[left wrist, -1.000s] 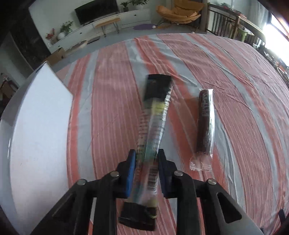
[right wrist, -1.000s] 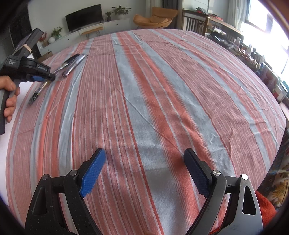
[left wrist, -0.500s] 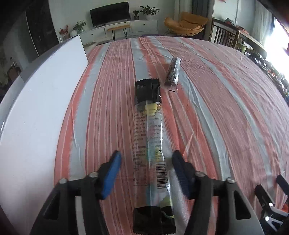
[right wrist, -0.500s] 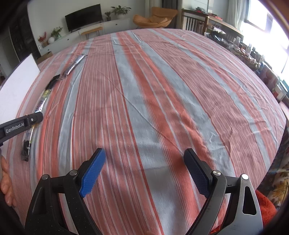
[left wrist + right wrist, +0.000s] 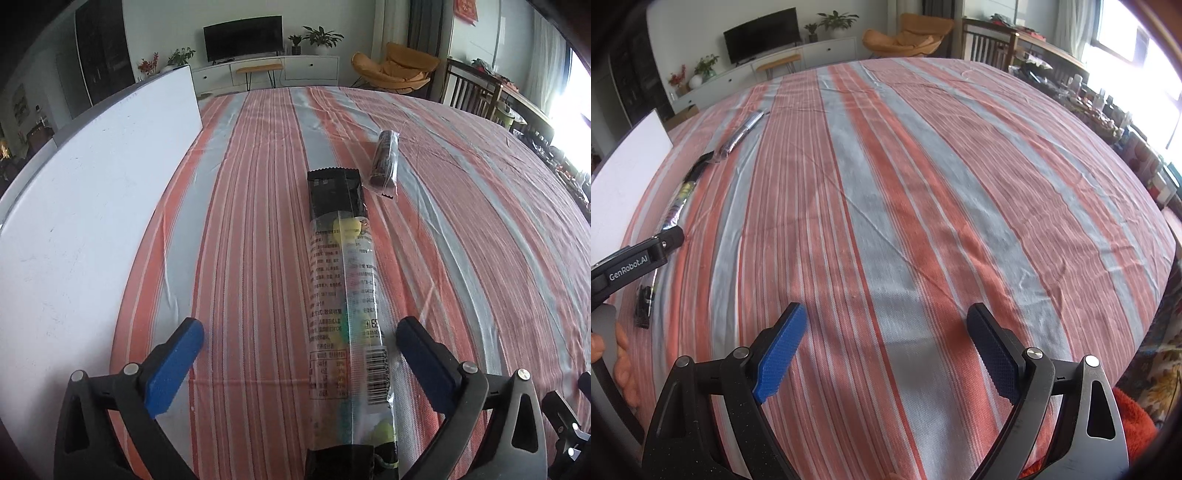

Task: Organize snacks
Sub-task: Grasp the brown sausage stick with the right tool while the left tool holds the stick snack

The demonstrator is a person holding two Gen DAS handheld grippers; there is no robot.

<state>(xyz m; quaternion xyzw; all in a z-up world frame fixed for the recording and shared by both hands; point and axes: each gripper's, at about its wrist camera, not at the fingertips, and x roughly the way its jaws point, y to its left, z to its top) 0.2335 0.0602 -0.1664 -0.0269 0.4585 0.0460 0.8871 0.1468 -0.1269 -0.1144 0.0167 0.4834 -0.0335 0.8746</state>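
Left hand-held gripper (image 5: 300,338) sits released in my left wrist view, blue pads spread either side of the long clear snack pack (image 5: 343,295) lying flat on the striped tabletop (image 5: 461,240), a dark snack stick (image 5: 386,160) just beyond its far end. From the right wrist view, my right hand-held gripper (image 5: 884,349) is spread wide over bare cloth, both snacks far off to the left.
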